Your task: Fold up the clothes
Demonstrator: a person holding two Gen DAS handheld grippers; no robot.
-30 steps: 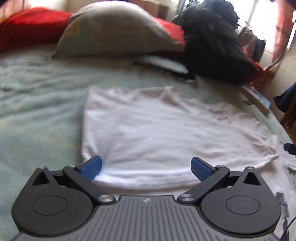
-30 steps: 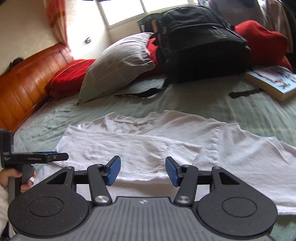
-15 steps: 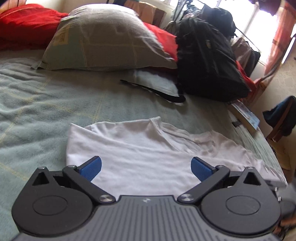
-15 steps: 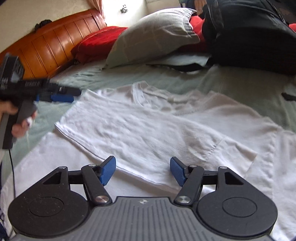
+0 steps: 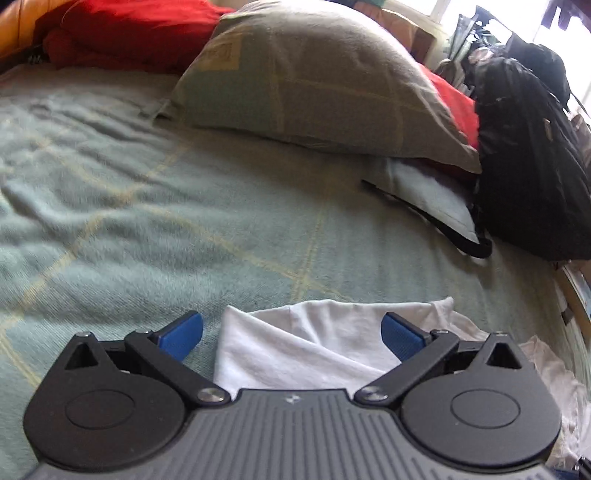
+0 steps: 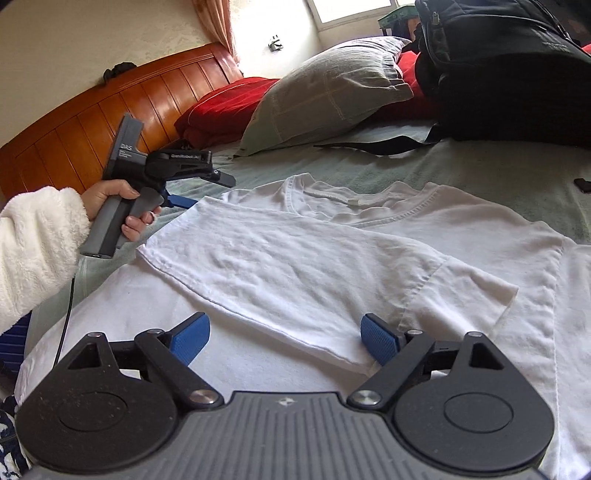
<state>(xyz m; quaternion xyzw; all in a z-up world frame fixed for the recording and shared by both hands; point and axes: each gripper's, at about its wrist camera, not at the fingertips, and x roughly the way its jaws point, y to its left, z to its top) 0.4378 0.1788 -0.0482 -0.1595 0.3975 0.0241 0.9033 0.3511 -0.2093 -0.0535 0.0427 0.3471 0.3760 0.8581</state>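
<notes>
A white T-shirt lay spread on the green blanket of a bed, one side already folded inward so that a sleeve and hem rested across its chest. The right gripper hovered just over the near edge of that folded flap; its jaws had just been opening and stood wide apart, released, with the flap's hem lying beneath the gap but no pad pressing on it. Ahead and to the left of the right gripper, the left gripper was held by a hand in a fluffy white sleeve, beside the shirt's shoulder and off the cloth. In its own view the left gripper also stood wide open and empty, with only a folded corner of the T-shirt showing between and below its blue fingers. Farther ahead of both grippers lay a grey pillow, red cushions and a black backpack, against a wooden headboard
</notes>
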